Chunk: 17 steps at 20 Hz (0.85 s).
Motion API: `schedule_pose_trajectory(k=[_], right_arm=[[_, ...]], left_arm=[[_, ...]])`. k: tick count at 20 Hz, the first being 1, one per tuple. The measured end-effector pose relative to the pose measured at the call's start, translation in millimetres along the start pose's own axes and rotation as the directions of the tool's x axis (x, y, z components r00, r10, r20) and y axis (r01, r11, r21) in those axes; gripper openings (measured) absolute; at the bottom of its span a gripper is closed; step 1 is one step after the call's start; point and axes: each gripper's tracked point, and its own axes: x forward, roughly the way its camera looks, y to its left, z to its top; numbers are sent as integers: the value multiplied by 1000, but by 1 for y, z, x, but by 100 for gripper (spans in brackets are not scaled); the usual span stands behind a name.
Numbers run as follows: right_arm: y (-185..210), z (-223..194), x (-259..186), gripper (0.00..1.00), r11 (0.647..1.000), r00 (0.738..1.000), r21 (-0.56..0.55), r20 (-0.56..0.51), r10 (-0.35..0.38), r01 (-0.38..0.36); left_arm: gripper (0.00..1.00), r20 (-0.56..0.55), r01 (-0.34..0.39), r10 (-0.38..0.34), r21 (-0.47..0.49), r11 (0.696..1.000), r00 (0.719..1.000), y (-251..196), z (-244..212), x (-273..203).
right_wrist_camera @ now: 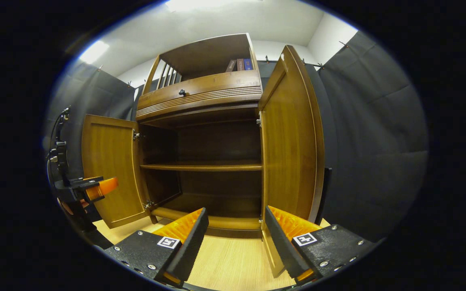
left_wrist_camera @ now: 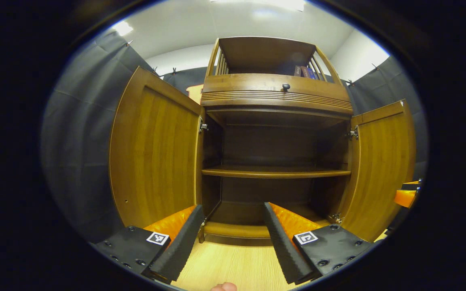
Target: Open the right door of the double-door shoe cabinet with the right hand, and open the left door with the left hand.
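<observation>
- Left tool (left_wrist_camera: 233, 238): fingers spread wide, nothing between them, touching nothing. It sits in front of the cabinet (left_wrist_camera: 275, 97), aimed at the dark inside.
- Right tool (right_wrist_camera: 235, 242): also spread wide and holding nothing. The right door's (right_wrist_camera: 289, 149) bottom edge sits just beside its right finger (right_wrist_camera: 283, 242); can't tell if they touch.
- Both doors are swung open. Left door (left_wrist_camera: 154, 149) stands out to the left side, the right one to the right.
- Writing: small square markers on both tools, no readable text. Book spines up top are too small to read.
- Around: one shelf (left_wrist_camera: 275, 173) inside, a drawer with a knob (left_wrist_camera: 286, 86) above, books (right_wrist_camera: 240, 64) in the top cubby, wood floor (left_wrist_camera: 233, 266) below.
</observation>
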Motion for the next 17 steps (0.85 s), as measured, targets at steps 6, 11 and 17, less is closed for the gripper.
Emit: schedule_pose_trajectory(k=[6, 11, 17], right_arm=[[7, -3, -1, 87, 1000, 1000, 3, -7, 9, -9], [13, -7, 2, 87, 1000, 1000, 15, -12, 14, -14], [15, -12, 4, 93, 1000, 1000, 3, -21, 13, -13]], left_arm=[[94, 9, 2, -2, 22, 1000, 1000, 1, 2, -4], [94, 32, -18, 18, 21, 1000, 999, -3, 8, 1], [94, 30, 11, -11, 27, 1000, 999, -8, 8, 1]])
